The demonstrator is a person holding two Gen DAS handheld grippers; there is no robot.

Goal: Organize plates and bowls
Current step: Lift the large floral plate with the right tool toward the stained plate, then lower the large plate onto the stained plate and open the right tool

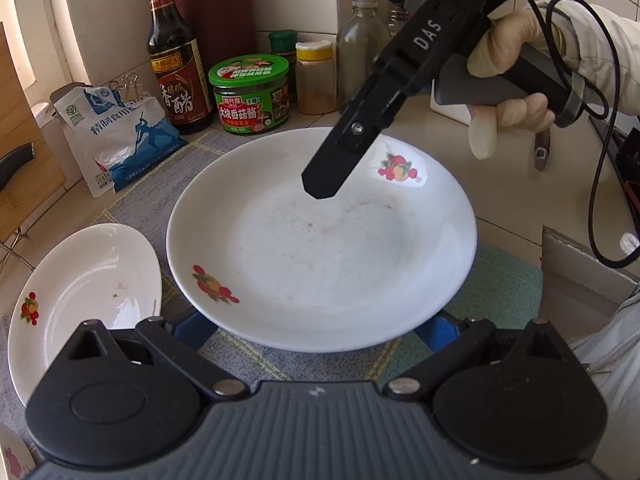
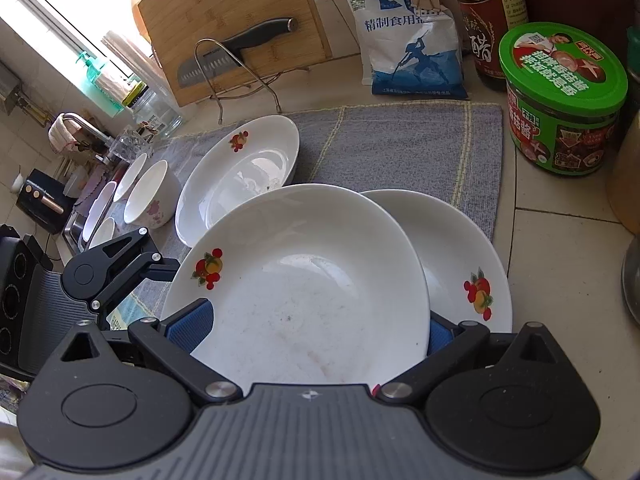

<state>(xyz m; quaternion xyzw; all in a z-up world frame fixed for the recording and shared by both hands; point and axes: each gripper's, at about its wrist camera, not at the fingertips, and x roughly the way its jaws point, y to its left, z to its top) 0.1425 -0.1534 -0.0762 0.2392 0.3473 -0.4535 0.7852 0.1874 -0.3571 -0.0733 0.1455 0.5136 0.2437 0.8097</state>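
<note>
On the tiled tabletop (image 2: 560, 260) we read several labels. The blue-and-white salt bag (image 2: 408, 40) says "精制食用", its top pinched with binder clips. The dark glass bottle (image 1: 176, 60) says "香醋", and the green-lidded jar (image 1: 250, 96) says "大块香菇酱". The black body of the right gripper (image 2: 314, 332) carries "DAS" in white.

The plates are glossy white ceramic, round and shallow, with red-and-orange fruit prints. In the right wrist view the top plate (image 2: 304, 272) lies overlapping a second plate (image 2: 460, 248), both at the near edge of a grey woven mat (image 2: 400, 148). A third plate (image 2: 240, 176) rests farther back on the mat, beside white bowls (image 2: 152, 196) with a pink flower print.

The right gripper's blue-padded fingers (image 2: 188, 328) are spread wide on either side of the top plate's near rim, not clenched. The left gripper (image 1: 316, 328) is likewise released, with the plate's rim over its fingers (image 1: 440, 330). A bamboo board (image 2: 224, 12) stands behind with a black-handled knife (image 2: 240, 48).
</note>
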